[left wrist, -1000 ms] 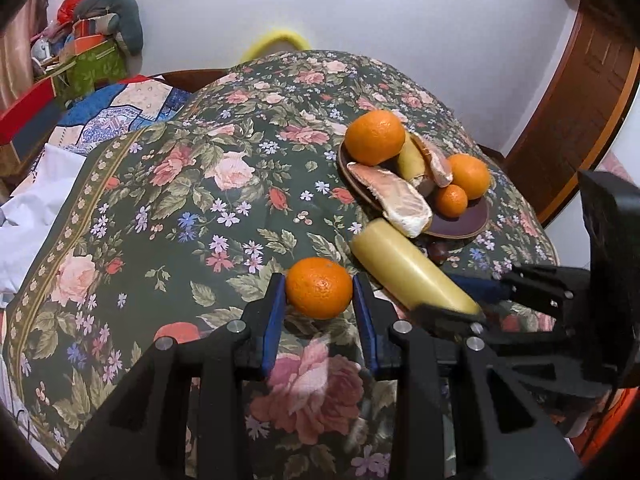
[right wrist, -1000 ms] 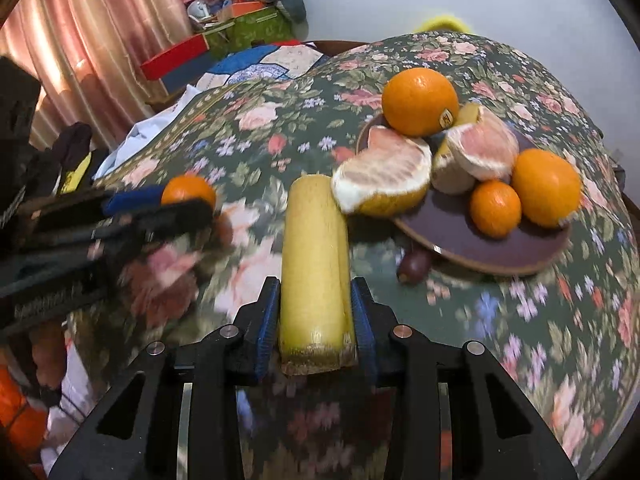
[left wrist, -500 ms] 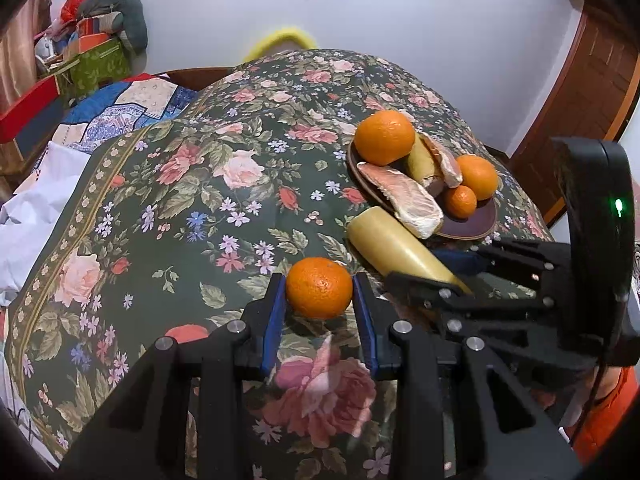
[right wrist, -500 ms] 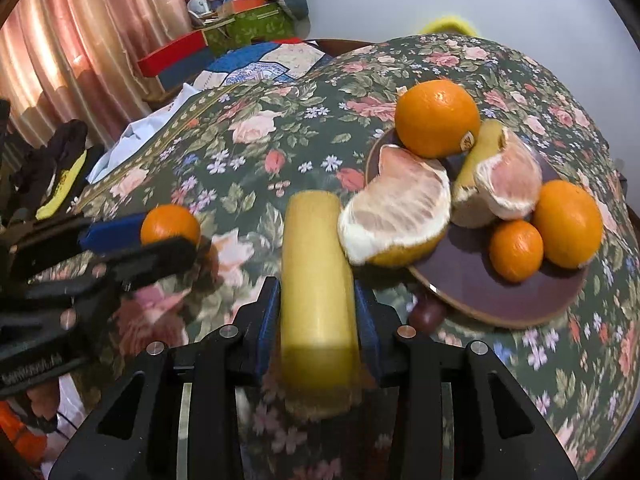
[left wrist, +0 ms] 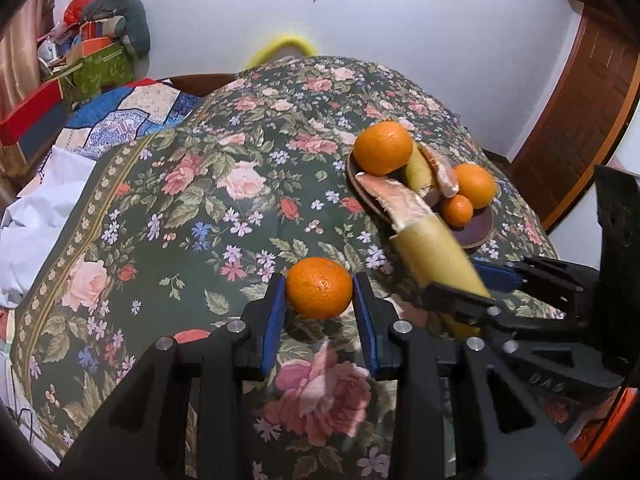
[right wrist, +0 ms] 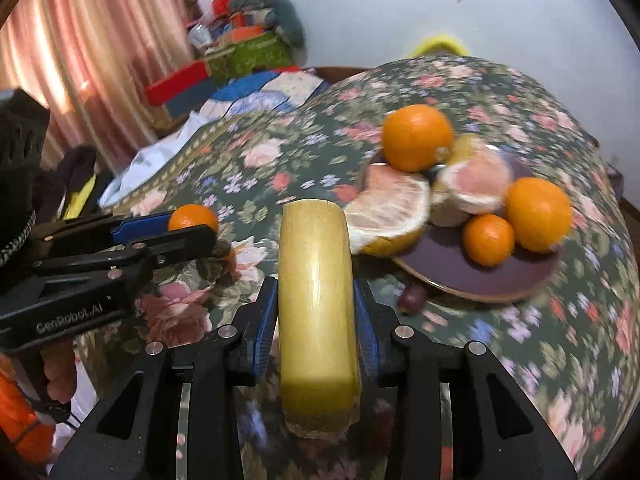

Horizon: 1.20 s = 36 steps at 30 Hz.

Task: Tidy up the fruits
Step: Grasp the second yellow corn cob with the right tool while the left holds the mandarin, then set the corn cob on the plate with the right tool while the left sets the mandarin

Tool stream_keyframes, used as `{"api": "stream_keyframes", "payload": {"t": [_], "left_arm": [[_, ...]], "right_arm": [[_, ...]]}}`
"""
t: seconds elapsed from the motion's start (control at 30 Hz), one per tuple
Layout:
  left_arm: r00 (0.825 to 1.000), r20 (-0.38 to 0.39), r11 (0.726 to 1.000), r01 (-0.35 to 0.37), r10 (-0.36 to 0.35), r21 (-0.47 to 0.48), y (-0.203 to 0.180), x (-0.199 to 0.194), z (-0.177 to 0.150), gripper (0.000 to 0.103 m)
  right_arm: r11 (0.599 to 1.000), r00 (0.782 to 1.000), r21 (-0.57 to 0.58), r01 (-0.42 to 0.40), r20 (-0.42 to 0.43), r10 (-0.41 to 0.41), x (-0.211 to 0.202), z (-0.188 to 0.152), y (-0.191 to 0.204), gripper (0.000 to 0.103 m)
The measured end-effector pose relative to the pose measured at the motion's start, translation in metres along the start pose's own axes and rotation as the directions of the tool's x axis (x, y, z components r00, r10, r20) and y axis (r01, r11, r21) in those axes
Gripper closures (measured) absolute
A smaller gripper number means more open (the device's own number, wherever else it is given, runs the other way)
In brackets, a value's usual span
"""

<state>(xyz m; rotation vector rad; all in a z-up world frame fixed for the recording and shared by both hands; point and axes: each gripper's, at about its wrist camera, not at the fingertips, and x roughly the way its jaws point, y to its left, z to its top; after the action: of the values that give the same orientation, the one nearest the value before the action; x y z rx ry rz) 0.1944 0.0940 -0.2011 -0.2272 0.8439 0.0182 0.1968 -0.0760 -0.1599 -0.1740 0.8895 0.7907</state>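
My left gripper (left wrist: 319, 294) is shut on a small orange (left wrist: 319, 293), held above the floral tablecloth (left wrist: 208, 208). My right gripper (right wrist: 316, 300) is shut on a thick yellow-green stalk piece (right wrist: 316, 304) and holds it above the cloth, pointing at the plate. The dark brown plate (right wrist: 460, 276) holds a large orange (right wrist: 418, 137), two smaller oranges (right wrist: 538, 214), peeled pomelo pieces (right wrist: 388, 212) and a yellow piece. The plate also shows in the left wrist view (left wrist: 476, 226). The left gripper and its orange (right wrist: 193, 218) appear at left in the right wrist view.
A small dark fruit (right wrist: 412, 298) lies on the cloth by the plate's near rim. Boxes and a quilt (left wrist: 100, 68) pile at the back left. A wooden door (left wrist: 580, 120) stands at the right. A pink curtain (right wrist: 80, 60) hangs at left.
Both grippers have risen and moved toward the plate with their fruit. The stalk piece now reaches closer to the pomelo at the plate's near edge.
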Motion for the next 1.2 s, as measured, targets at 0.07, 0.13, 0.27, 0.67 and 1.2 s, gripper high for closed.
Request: {"api": "stream_keyframes", "payload": {"t": [0.07,0.13,0.27,0.67,1.2], "left_arm": [[1.0,0.009,1.0,0.004,-0.004,0.009,-0.005,-0.005,0.001,0.07],[1.0,0.016,1.0,0.006,-0.007,0.016,-0.01,-0.009,0.002,0.07],[0.999,0.027,0.999,0.02,-0.021,0.028,-0.023,-0.01,0.008,0.07],[0.998,0.033,0.996,0.053,-0.056,0.076,-0.059,0.017,0.044,0.07],[0.997,-0.025,0.992,0.076,-0.074,0.1,-0.067,0.089,0.083,0.07]], "right_arm": [[1.0,1.0,0.026,0.017,0.023,-0.017,-0.012,-0.002,-0.008,0.069],[0.998,0.999,0.051,0.025,0.043,-0.027,-0.025,-0.002,-0.016,0.069],[0.995,0.994,0.066,0.069,0.079,-0.074,-0.044,0.0,-0.027,0.069],[0.985,0.975,0.104,0.14,0.161,-0.155,-0.063,0.016,-0.059,0.07],[0.98,0.969,0.123,0.156,0.171,-0.176,-0.032,0.051,-0.101,0.07]]}}
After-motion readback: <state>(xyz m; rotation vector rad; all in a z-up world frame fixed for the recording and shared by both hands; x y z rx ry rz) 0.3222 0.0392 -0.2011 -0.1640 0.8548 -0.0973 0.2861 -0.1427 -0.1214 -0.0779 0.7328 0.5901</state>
